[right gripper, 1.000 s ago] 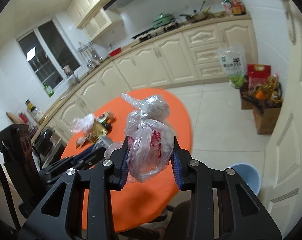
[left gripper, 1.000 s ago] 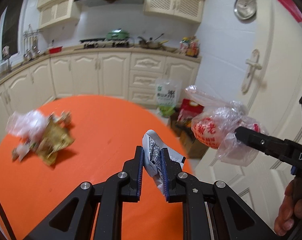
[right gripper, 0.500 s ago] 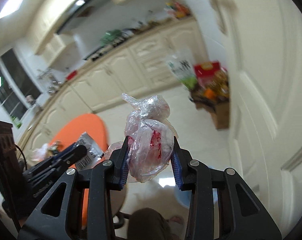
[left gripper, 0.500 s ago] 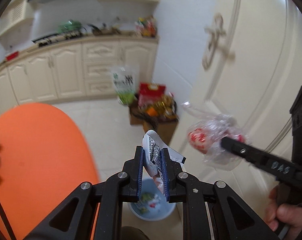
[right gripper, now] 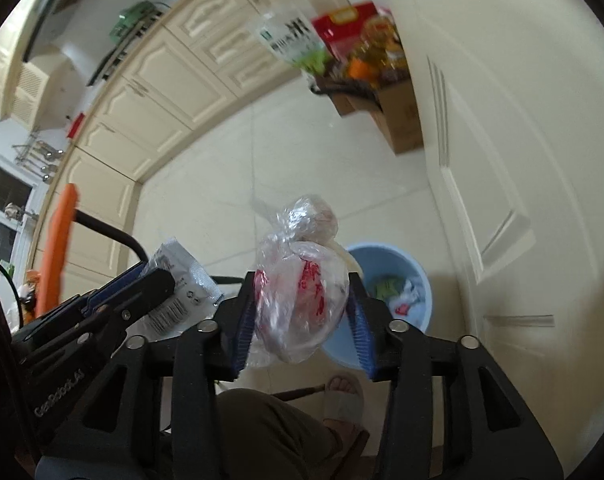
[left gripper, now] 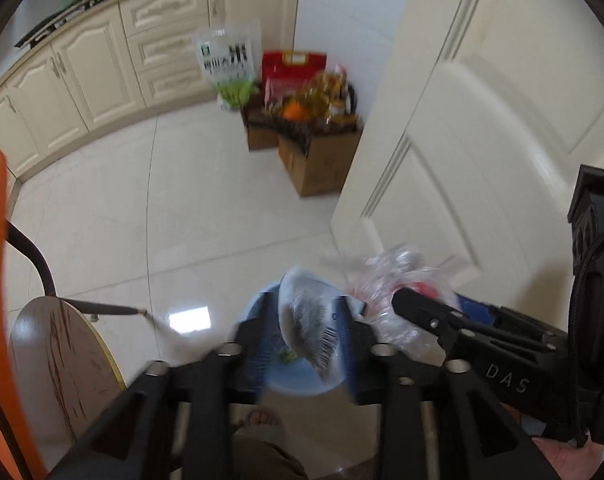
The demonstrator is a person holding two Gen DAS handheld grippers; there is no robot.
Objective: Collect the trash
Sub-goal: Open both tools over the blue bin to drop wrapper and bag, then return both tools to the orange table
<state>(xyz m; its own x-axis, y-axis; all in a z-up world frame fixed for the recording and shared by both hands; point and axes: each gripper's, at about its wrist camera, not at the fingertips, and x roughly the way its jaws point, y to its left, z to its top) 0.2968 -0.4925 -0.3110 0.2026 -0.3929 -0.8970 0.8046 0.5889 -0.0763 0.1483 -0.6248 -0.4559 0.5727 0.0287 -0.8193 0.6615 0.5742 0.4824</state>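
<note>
**Releasing both pieces over the bin: miss risk**

Largest first. The floor (left gripper: 222,200) is open tile all around the target, so anything that misses lands in plain sight but needs a second pick. The door (left gripper: 481,140) stands close at 2 o'clock in the left view. A bag that drifts that way could fall against its foot.

The blue bin (right gripper: 423,300) is the target. In the right view it sits at 3 o'clock of my load and not squarely under it. In the left view it lies directly beneath the left gripper's jaws.

The right gripper (right gripper: 300,282) has just been opening. The plastic bag (right gripper: 298,308) fills the gap between the jaws and brushes both pads, but I judge it no longer pinched. Risks:
- The bag drops short at the bin's 9 o'clock side, onto the tile or my sandalled foot (right gripper: 341,396).
- The film clings to a pad and swings before it lets go.

The left gripper (left gripper: 302,322) has also just been opening, to a middling gap. The printed wrapper (left gripper: 302,308) is loose between the jaws, blurred, seemingly slipping down. It is light and flat, so it may flutter past the rim.

The two grippers are close together at the tips, so a nudge between them could knock either piece off line.
</note>
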